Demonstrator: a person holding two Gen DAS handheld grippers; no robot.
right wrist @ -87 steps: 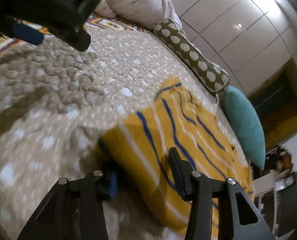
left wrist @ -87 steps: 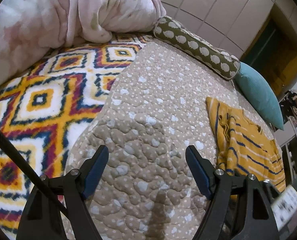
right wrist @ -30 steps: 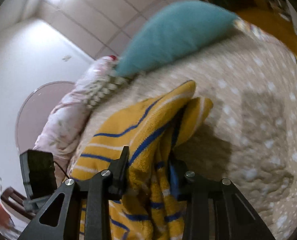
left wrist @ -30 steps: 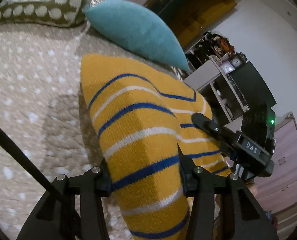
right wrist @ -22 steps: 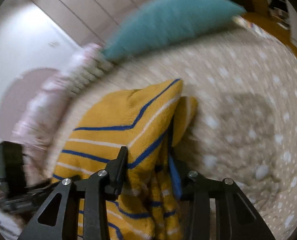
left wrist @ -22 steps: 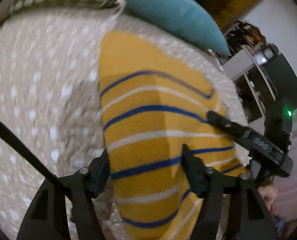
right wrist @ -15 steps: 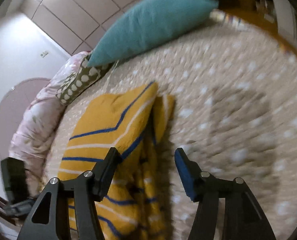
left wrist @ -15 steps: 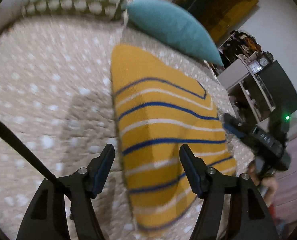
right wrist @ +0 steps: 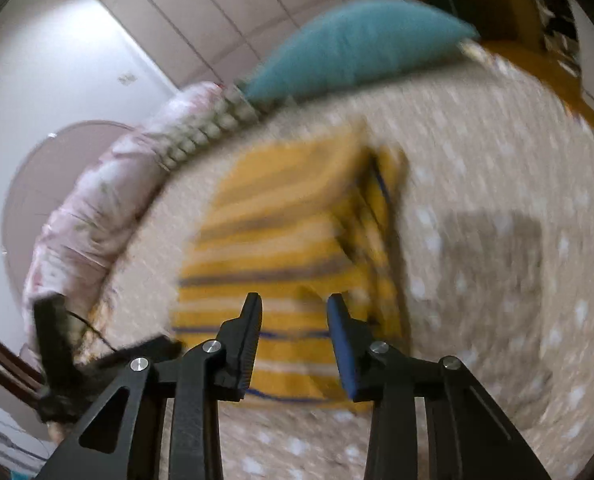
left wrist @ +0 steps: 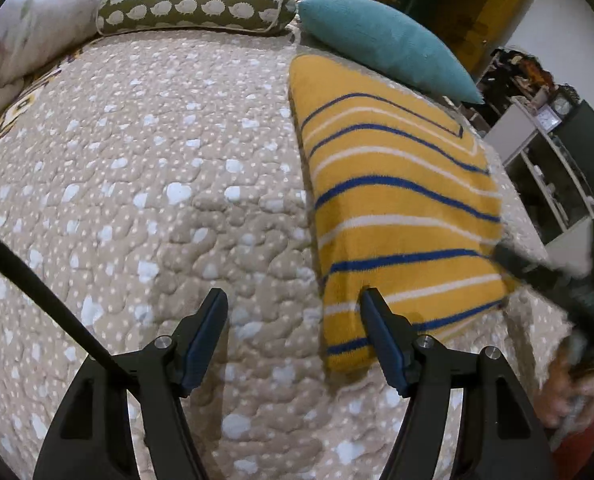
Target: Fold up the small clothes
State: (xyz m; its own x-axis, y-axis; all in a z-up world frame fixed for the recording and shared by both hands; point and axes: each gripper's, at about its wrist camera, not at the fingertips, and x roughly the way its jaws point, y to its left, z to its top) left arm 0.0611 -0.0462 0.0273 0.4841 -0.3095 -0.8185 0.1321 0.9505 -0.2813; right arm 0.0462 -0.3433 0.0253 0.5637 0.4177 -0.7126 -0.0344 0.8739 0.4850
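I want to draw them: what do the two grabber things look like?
The left gripper and the right gripper look alike: black plastic frames with triangle cut-outs, shiny silver screws and two flat fingers lined with blue pads. A thin black cable slants past the left one.

I am holding the right gripper (right wrist: 295, 322) with its jaws parted and gripping nothing, just above the near edge of the blurred yellow striped garment (right wrist: 293, 236), which is lying folded on the beige quilt (right wrist: 497, 208) with the teal pillow (right wrist: 357, 44) lying beyond it.
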